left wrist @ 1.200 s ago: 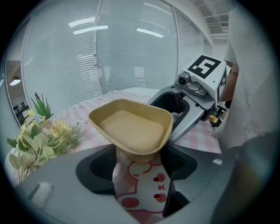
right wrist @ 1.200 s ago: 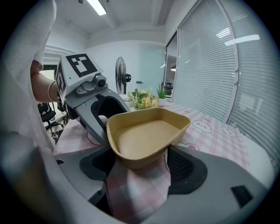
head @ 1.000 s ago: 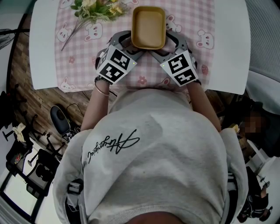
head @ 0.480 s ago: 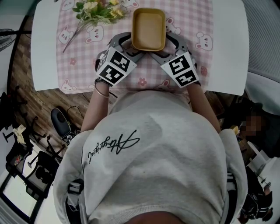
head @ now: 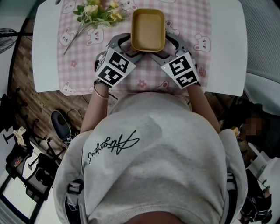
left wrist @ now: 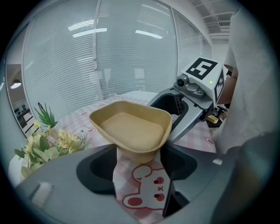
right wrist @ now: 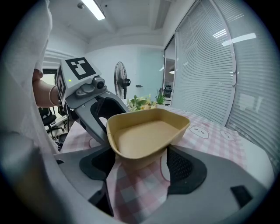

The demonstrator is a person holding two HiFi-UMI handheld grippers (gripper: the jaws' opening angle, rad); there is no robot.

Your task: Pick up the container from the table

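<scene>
**A:** Where is the container for you right now?

**B:** The tan container (head: 148,28) is straight ahead of you, over the far middle of the pink checked cloth (head: 192,22) that covers the white tabletop (head: 227,52). A bunch of flowers (head: 94,11) lies off to its left, near it but apart.

**A:** And your two grips?

**B:** Your left hand-held gripper (head: 130,45) has its jaws part-way apart and closed onto the container's near left corner. Your right hand-held gripper (head: 167,46) has the near right corner the same way. In each gripper view the pads bear on the sloping wall under the rim, with the bunny-print cloth showing below. I cannot tell whether the base is clear of the cloth.

**A:** How will it handle?

**B:** It is empty and looks thin-walled, perhaps moulded pulp or paper, so you should find it light. The walls will likely flex, and they taper towards the base. A hard squeeze could buckle a corner or push the container up out of your pads.

**A:** So where should you hold it?

**B:** Where you are, at the two near corners. The wall is probably stiffest there, and the rim can rest on your pads. All your hold is on the near edge, so the far end may droop. Raise both hands together and level.
</scene>
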